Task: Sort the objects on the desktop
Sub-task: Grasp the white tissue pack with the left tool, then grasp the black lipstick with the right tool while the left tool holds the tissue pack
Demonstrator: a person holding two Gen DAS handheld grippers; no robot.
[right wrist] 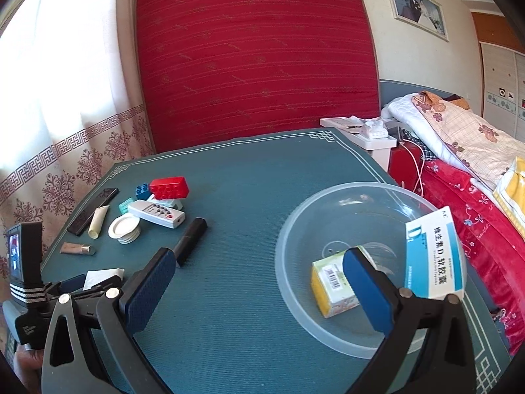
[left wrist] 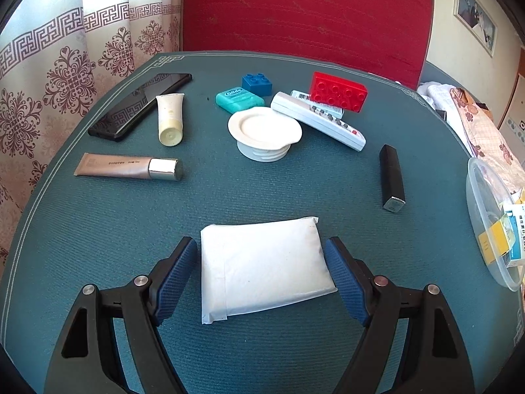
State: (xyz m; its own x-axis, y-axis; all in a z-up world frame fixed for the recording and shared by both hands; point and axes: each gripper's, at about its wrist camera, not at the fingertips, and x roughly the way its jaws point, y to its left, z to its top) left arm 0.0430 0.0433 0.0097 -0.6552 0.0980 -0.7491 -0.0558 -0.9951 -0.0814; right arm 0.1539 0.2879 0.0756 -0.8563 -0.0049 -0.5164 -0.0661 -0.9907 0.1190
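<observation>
Straddling the flat white paper packet (left wrist: 262, 266) with my left tool (left wrist: 262, 262): jaws spread, one blue pad on each side, neither pressing yet as far as I can see. Packet lies flat on the green desk mat (left wrist: 262, 354) near the near edge, a bit skewed to the tool's axis.

Right tool (right wrist: 259, 282) is wide open and empty, its right finger over the near rim of the clear plastic bowl (right wrist: 295, 312), left finger over bare mat. Bowl sits toward the right edge of the desk and holds a yellow-and-white small box (right wrist: 328, 290) plus a blue-and-white medicine carton (right wrist: 433, 256) leaning on its wall.

My read: grasping the packet, then into the bowl.

Notes for a clean grasp:
- Square the pads to the packet's long sides first; it's angled.
- Drop the tips right to the mat, packet is thin and soft, high pinch will just buckle it.
- Close slowly, expect it to bow upward.
- Lift straight, clear of the black rectangular tube (left wrist: 391, 179) lying toward the right edge.
- Keep the right tool out of the bowl's mouth.
</observation>
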